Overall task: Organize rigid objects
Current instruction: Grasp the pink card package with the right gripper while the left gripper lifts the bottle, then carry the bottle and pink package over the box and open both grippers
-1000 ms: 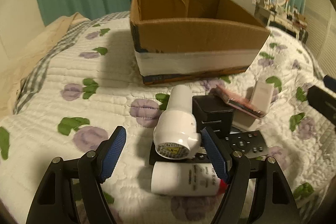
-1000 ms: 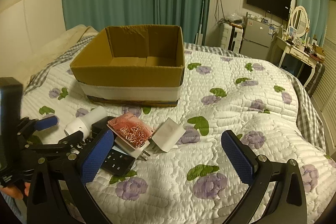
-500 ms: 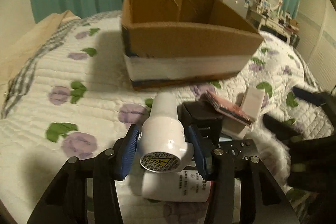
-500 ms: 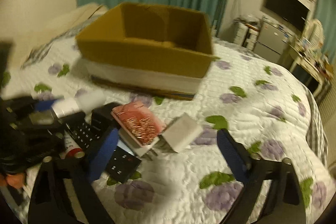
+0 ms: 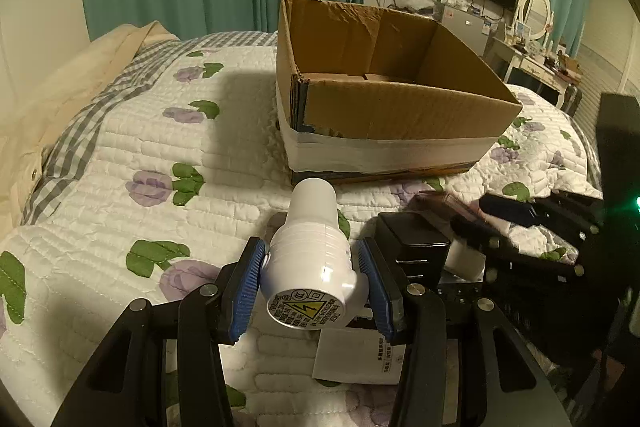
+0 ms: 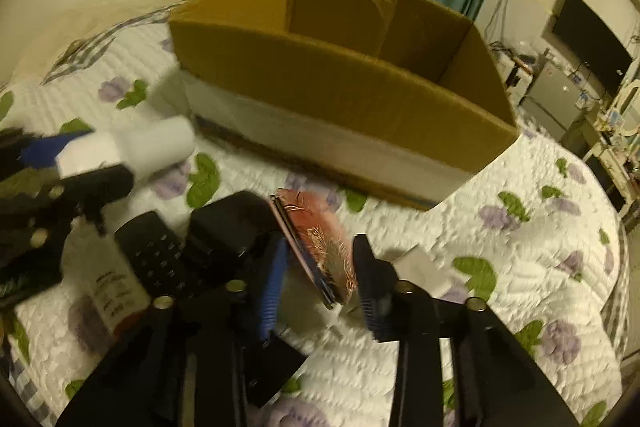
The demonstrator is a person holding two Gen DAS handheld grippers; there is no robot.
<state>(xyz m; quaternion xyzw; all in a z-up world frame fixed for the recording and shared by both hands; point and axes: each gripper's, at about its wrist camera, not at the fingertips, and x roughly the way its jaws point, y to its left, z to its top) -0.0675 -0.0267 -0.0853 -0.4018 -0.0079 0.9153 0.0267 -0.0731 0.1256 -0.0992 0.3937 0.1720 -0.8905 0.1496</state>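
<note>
My left gripper (image 5: 312,281) is shut on a white plastic lamp-shaped device (image 5: 310,263) with a yellow warning label, held just above the quilt. It also shows at the left of the right wrist view (image 6: 128,147). An open, empty cardboard box (image 5: 384,107) stands beyond it on the bed, and the right wrist view shows it too (image 6: 340,83). My right gripper (image 6: 320,271) has its pads on both sides of a flat pink patterned case (image 6: 316,243), closing around it. Whether the pads grip it I cannot tell.
A black adapter block (image 5: 412,247), a black remote (image 6: 154,251) and a white bottle with a red cap (image 6: 110,291) lie clustered on the floral quilt (image 5: 160,163). A white charger (image 6: 420,267) lies right of the case. A dresser and a TV stand far right.
My left gripper closed on the white device and lifted it a little. My right gripper moved forward and down to the pink case and narrowed around it.
</note>
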